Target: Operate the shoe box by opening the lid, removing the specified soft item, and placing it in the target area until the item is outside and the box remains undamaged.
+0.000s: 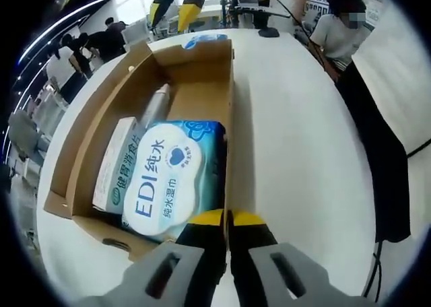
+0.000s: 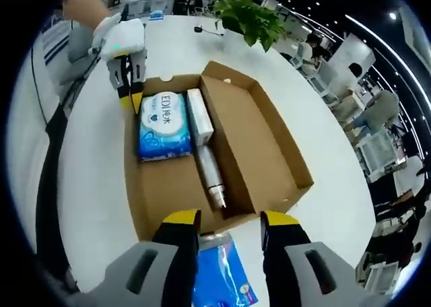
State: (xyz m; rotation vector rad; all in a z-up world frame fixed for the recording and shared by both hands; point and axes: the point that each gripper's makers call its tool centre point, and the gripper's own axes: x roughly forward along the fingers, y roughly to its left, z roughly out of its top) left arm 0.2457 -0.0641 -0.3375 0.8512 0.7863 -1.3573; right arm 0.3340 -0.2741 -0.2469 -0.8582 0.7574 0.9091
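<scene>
Wet wipes pack lying flat inside open shoe box, at the box end nearest the left gripper. Left jaws pinched nearly together at that end wall, beside the pack's corner; cannot tell if gripping the wall or the pack. Same gripper seen at far end in right gripper view. Right gripper jaws spread wide, holding nothing, poised over the opposite end. Also in box: white carton and silver tube alongside pack. Lid folded out flat. Blue packet on white tabletop under right jaws. Potted plant beyond.

The wet-wipes pack reads "EDI 纯水湿巾"; the white box reads "健胃消食片".
</scene>
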